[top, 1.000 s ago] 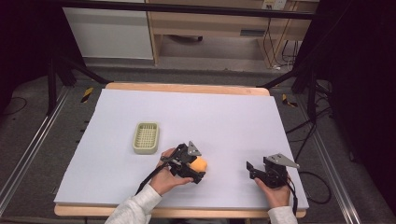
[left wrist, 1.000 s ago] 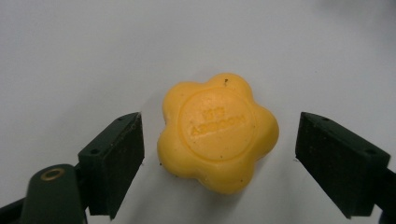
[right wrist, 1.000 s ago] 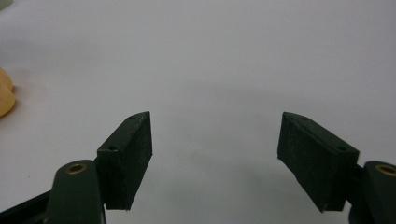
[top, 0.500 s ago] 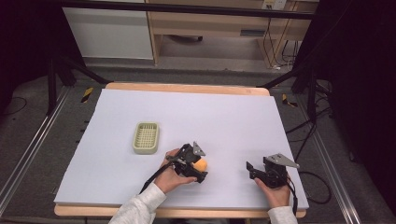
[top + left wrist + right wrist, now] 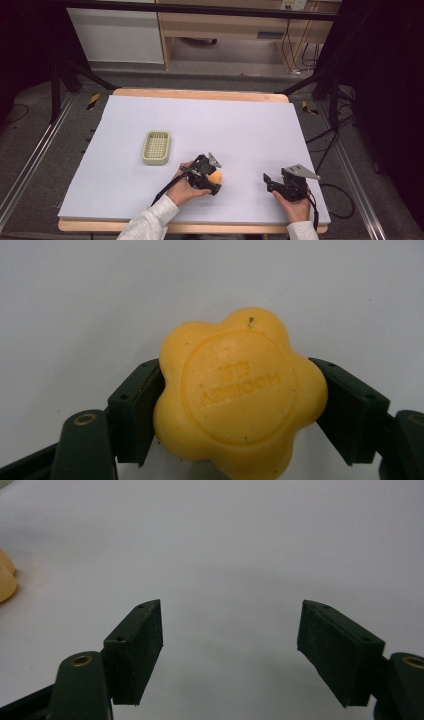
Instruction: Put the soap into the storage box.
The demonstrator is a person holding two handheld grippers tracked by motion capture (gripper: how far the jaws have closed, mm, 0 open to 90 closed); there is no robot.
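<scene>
Item: yellow flower-shaped soap (image 5: pixel 240 395), clamped at its sides by the left claw (image 5: pixel 212 181), near the counter's (image 5: pixel 240 120) front edge, probably lifted for the slotted dish (image 5: pixel 156 147) nearby. Right claw (image 5: pixel 230 650) sat spread and empty, kept clear alongside.

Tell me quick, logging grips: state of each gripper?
Left gripper: shut on the soap.
Right gripper: open, nothing between its jaws.

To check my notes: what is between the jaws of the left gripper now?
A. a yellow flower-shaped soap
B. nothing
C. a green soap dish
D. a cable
A: in the left gripper view, both jaws of the left gripper press on the sides of the yellow flower-shaped soap.
</scene>
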